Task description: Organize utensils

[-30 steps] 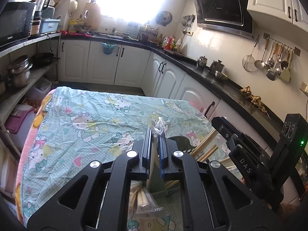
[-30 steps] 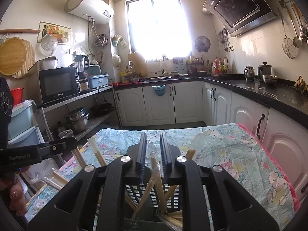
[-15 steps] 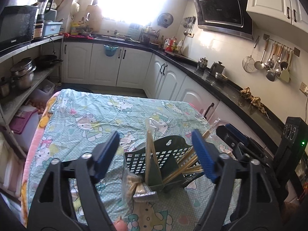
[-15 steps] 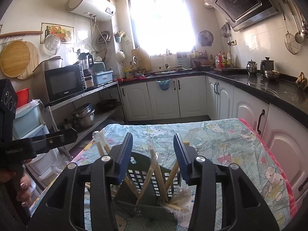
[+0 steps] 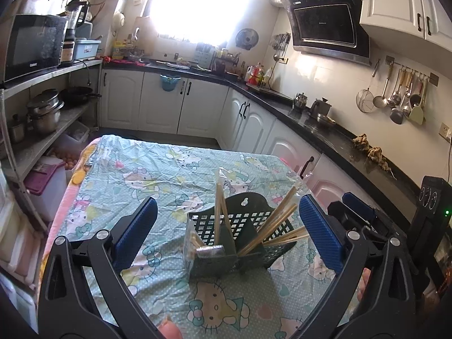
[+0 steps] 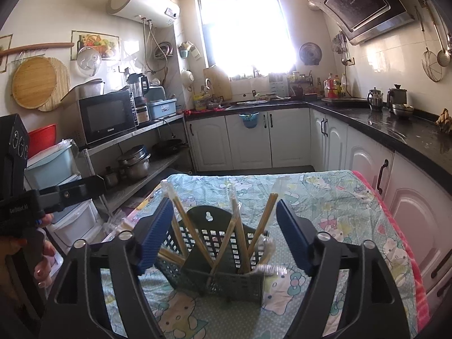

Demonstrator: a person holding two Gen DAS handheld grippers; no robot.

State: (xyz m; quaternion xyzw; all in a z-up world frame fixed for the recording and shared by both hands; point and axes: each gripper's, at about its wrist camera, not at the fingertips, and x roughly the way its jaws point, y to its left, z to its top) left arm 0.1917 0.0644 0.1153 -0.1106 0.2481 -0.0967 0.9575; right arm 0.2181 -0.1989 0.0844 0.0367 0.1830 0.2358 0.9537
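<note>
A dark green perforated utensil holder point(image 5: 240, 237) stands upright on the bench point(image 5: 147, 175), toward its near edge and roughly mid-width. The bench is covered with a teal cartoon-cat cloth point(image 6: 325, 195). The holder has a raised back plate with a keyhole hanging slot and is split by a divider into compartments.

Several pairs of wooden chopsticks point(image 5: 278, 217) in clear plastic sleeves stand in the holder, tilted and fanned in different directions. In the left wrist view, one pair stands nearly upright in the left compartment, while others lean to the right, some lying low over the holder's right rim. In the right wrist view, chopsticks point(image 6: 262, 220) cross each other above the holder. A crumpled clear wrapper point(image 6: 269, 268) lies at the holder's front right corner in that view.

The left hand-held gripper point(image 5: 226, 231) is spread wide, its blue pads point(image 5: 137, 226) flanking the holder in view with nothing between them. The right hand-held gripper point(image 6: 223, 237) is likewise spread wide and holds nothing; it appears at the right edge of the left wrist view.

Beyond the bench: white cabinets point(image 6: 248, 138) under a black countertop point(image 5: 325, 132), a microwave point(image 6: 107, 115) on a shelf, a range hood point(image 5: 325, 25), and a bright window point(image 6: 245, 28).
</note>
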